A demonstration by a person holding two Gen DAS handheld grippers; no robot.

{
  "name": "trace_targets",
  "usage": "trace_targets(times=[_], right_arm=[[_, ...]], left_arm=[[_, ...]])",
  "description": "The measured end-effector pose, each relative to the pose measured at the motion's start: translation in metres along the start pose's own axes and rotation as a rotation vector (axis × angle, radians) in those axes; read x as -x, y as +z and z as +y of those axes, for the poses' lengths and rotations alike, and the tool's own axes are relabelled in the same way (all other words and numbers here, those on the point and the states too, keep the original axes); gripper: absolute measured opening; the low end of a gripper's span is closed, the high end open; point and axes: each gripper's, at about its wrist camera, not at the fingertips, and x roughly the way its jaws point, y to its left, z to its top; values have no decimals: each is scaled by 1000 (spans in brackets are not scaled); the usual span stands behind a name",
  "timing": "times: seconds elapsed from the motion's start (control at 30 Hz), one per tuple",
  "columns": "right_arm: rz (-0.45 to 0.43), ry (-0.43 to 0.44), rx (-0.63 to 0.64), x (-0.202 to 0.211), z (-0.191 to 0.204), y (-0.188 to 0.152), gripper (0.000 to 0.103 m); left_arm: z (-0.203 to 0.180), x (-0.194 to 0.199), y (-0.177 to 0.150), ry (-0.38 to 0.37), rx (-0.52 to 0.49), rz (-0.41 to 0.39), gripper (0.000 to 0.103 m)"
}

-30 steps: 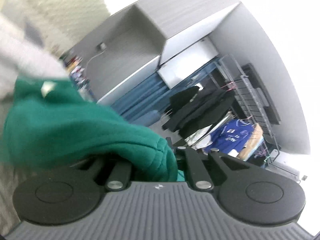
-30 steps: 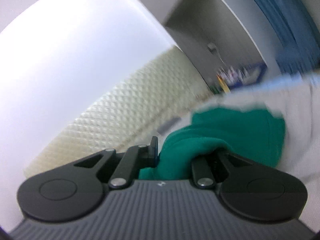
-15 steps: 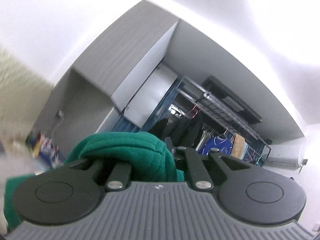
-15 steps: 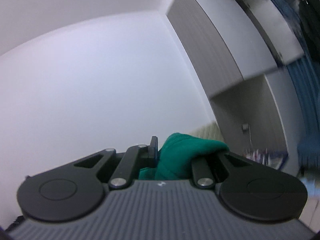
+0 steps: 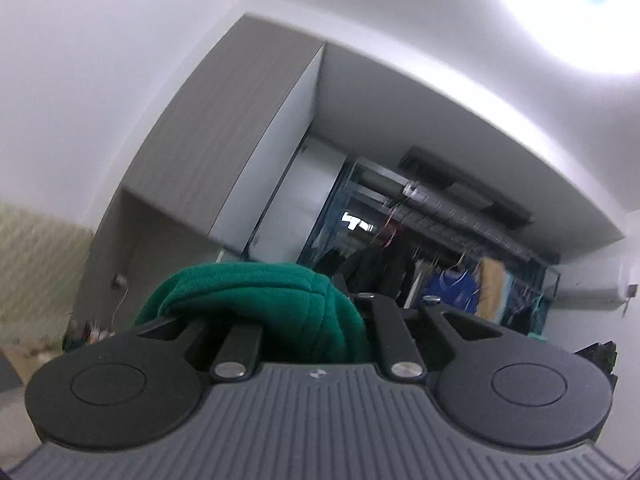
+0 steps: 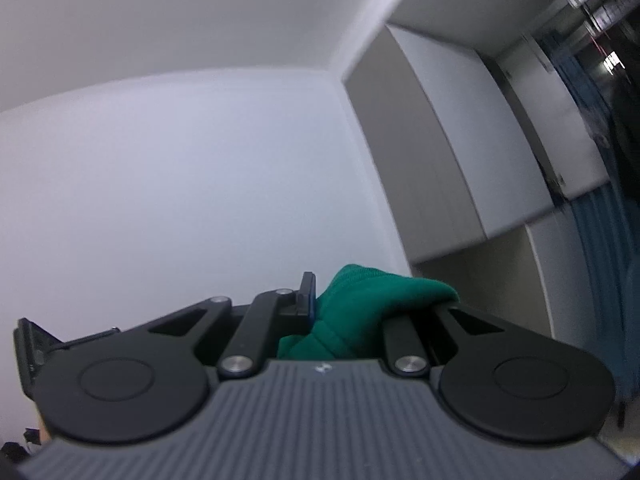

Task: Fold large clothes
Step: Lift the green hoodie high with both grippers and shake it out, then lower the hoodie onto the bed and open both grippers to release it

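Overhead, green garment [image 5: 280,304] clamped in left gripper [image 5: 316,320], right gripper [image 6: 340,320]

Bunched folds of the green garment [image 5: 280,304] cover the left gripper [image 5: 320,320] fingertips, and the rest of the cloth drops out of sight behind the gripper body. In the right wrist view the right gripper [image 6: 348,312] shows only 1 fingertip [image 6: 307,294]. The clothes rack [image 5: 460,280] is blurred.
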Motion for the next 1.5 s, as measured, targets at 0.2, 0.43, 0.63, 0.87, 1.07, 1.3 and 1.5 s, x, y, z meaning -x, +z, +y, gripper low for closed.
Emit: trace_targets(times=[0.2, 0.43, 0.63, 0.87, 1.07, 1.3, 1.5], right_arm=[[146, -98, -69, -50, -105, -91, 16], [357, -264, -125, -152, -259, -228, 16], [503, -374, -192, -236, -379, -355, 16], [644, -429, -180, -284, -440, -482, 16], [730, -451, -152, -291, -446, -525, 17], [770, -477, -181, -293, -454, -539, 18], [763, -470, -174, -284, -435, -522, 38]], left_arm=[[104, -92, -110, 82, 90, 168, 16], [273, -231, -262, 235, 223, 390, 16], [411, -332, -390, 318, 232, 523, 16], [541, -400, -518, 402, 242, 696, 16], [578, -414, -562, 446, 225, 763, 19], [568, -415, -558, 459, 165, 793, 20], [531, -403, -532, 461, 113, 805, 67]])
